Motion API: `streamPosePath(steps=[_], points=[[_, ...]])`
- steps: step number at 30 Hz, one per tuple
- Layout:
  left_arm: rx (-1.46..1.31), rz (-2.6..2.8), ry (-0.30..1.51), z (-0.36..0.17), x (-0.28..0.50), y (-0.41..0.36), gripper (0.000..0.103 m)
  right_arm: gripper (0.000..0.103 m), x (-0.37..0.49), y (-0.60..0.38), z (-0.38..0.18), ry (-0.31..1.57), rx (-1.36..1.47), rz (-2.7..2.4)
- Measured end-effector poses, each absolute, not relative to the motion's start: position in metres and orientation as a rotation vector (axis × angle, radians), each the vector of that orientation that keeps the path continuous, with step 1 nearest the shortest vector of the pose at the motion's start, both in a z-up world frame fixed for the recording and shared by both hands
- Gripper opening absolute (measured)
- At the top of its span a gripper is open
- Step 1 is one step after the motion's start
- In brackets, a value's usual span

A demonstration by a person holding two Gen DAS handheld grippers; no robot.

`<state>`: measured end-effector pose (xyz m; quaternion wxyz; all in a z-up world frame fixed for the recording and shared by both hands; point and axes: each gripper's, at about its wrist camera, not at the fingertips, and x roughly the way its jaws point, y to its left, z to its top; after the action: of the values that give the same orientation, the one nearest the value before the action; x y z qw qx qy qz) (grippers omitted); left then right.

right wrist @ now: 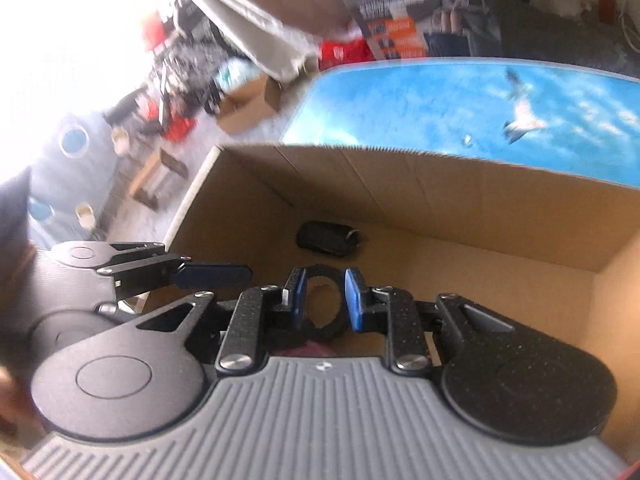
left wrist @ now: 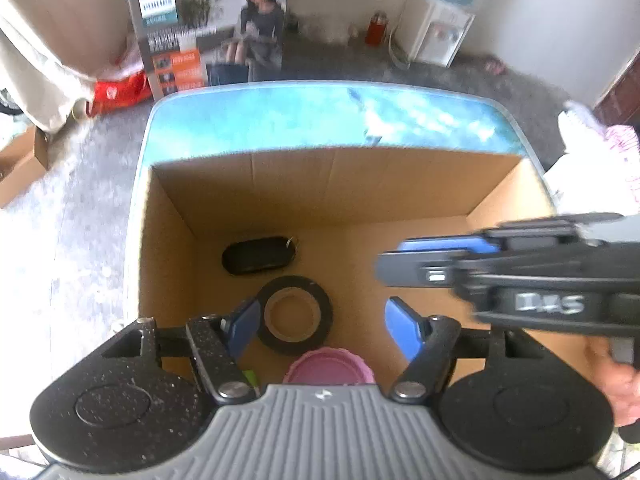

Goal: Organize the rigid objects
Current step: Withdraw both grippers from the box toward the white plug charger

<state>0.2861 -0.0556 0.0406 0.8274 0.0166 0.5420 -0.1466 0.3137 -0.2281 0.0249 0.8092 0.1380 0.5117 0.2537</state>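
An open cardboard box [left wrist: 320, 184] [right wrist: 440, 200] stands on a blue sky-print table [left wrist: 280, 116] [right wrist: 400, 96]. On its floor lie a black tape roll [left wrist: 294, 316] [right wrist: 324, 276], a black oval case [left wrist: 260, 256] [right wrist: 326, 238] and a pink ribbed lid [left wrist: 328, 366]. My left gripper [left wrist: 324, 326] hangs open over the roll and the lid, with nothing between its pads. My right gripper [right wrist: 326, 300] [left wrist: 386, 264] reaches into the box from the right. Its jaws are nearly together and hold nothing; the roll shows through the slit beneath. The left gripper's finger [right wrist: 212, 276] appears at the left in the right wrist view.
A hand [left wrist: 616, 376] grips the right tool's handle. On the floor beyond the table stand a tall printed carton [left wrist: 208, 28], a water dispenser [left wrist: 440, 28], a red bag [left wrist: 120, 92] and a small cardboard box [left wrist: 20, 164]. Clutter fills the floor at the left [right wrist: 180, 80].
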Motion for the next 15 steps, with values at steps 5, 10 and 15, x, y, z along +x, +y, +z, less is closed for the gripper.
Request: streamPosePath(steps=[5, 10, 15], points=[[0.018, -0.336, 1.059, 0.078, 0.251, -0.052, 0.071, 0.023, 0.25, -0.273, 0.074, 0.923, 0.348, 0.528], [0.01, -0.378, 0.966, 0.108, 0.204, -0.051, 0.074, 0.027, 0.171, -0.315, 0.099, 0.78, 0.411, 0.529], [-0.031, -0.42, 0.918, 0.113, 0.161, -0.054, 0.075, 0.029, 0.097, -0.337, 0.089, 0.706, 0.482, 0.513]])
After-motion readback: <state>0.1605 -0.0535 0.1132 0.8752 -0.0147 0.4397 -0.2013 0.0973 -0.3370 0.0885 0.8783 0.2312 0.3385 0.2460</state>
